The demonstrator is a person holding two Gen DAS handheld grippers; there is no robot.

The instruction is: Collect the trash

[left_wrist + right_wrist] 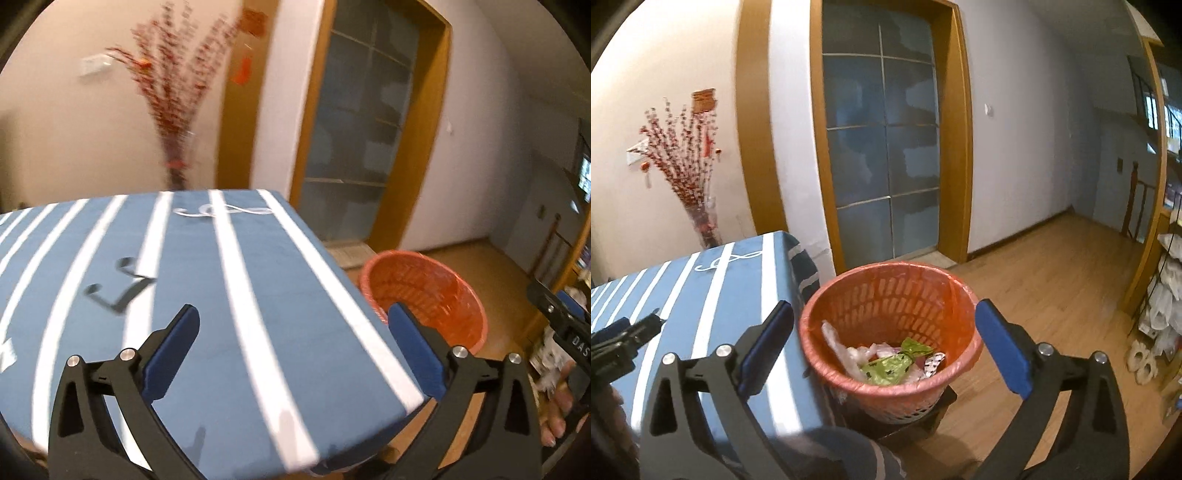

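1. My right gripper [884,354] hangs above the orange trash basket [890,295], jaws spread wide and holding nothing; the basket's mouth sits between the blue pads [768,343].
2. Inside the basket I see a green wrapper [892,363], clear plastic film [836,341] and other scraps lying at the bottom.
3. The basket stands on the wooden floor [1052,277], just beside the corner of the blue striped tablecloth [713,295].
4. My left gripper [293,354] hovers over the tablecloth [236,295], jaws wide and empty.
5. From the left view, the basket [424,295] lies right of the table edge, beyond the right pad [413,354].
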